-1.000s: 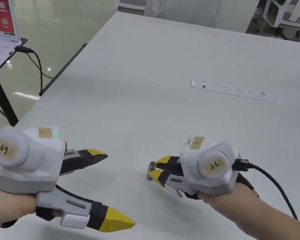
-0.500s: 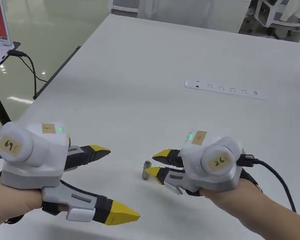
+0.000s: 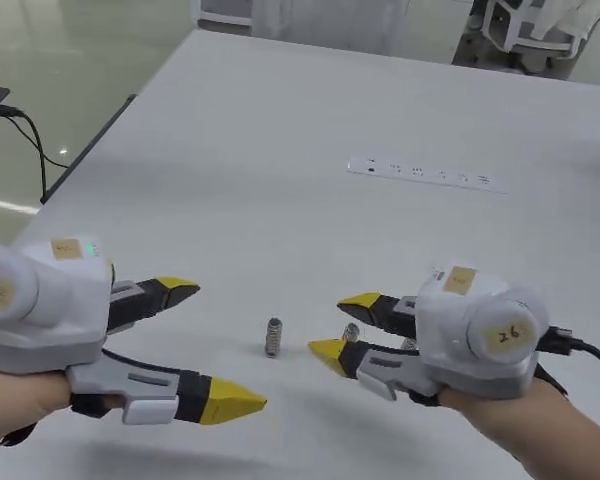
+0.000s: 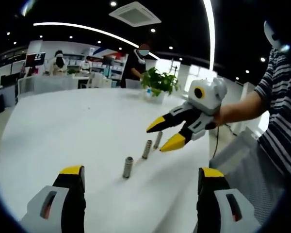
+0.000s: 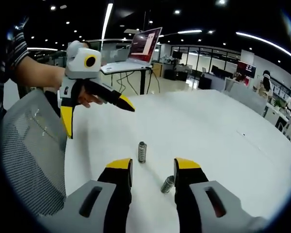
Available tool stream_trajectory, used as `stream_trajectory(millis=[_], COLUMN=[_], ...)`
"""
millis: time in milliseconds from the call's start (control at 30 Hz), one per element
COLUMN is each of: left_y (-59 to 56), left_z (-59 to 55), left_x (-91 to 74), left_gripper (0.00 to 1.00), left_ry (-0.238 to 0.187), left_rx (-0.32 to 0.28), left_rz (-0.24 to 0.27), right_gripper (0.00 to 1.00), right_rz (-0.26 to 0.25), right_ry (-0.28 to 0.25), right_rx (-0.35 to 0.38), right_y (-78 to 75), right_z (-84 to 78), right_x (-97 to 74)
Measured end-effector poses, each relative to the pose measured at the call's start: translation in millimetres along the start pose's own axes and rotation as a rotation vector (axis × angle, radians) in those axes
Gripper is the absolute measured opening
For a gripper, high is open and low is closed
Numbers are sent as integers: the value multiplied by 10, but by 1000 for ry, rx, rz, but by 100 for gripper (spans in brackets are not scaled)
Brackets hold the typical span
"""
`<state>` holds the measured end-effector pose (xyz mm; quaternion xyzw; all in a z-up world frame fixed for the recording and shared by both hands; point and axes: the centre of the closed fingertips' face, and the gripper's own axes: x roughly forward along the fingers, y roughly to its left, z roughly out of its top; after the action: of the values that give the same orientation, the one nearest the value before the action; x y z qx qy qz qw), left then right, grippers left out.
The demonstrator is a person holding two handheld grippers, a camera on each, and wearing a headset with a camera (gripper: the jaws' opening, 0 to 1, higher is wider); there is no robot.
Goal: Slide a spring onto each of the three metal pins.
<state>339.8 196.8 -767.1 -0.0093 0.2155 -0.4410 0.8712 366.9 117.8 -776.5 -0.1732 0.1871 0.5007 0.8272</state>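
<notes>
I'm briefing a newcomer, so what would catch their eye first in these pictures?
The two yellow-tipped tools: the left tool and right tool face each other, jaws open, low over the white table. Between them stands a small upright spring; a power strip lies farther back.

White table point(image 3: 280, 150), power strip point(image 3: 426, 174) lying on it, laptop point(image 5: 145, 44), potted plant point(image 4: 159, 83)

The right gripper point(image 3: 330, 323) has let go of 1 sprung pin point(image 3: 273, 337); it now stands free, apart from the fingers.
</notes>
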Motion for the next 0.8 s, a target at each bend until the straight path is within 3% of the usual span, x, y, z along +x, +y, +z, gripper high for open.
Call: stream_trajectory(millis=[167,467,700,800], left_y=[-10,-24,-31,-46], left_z=[27,25,22,5], left_x=[6,-14,-37,-39], left_gripper=[96,98,98,98], left_ry=[-1,0,6,26], left_rx=[16,29,35,64], left_rz=[1,7,9,14], right_gripper=[46,67,84,94], right_rz=[-16,-74,-102,-128], right_ry=[-31,-17,1,-34], right_rx=[11,74,82,165], right_y=[-16,-105,-132,-157], right_z=[-16,-282,-431,-432], right_x=[-181,-411,-534,-595])
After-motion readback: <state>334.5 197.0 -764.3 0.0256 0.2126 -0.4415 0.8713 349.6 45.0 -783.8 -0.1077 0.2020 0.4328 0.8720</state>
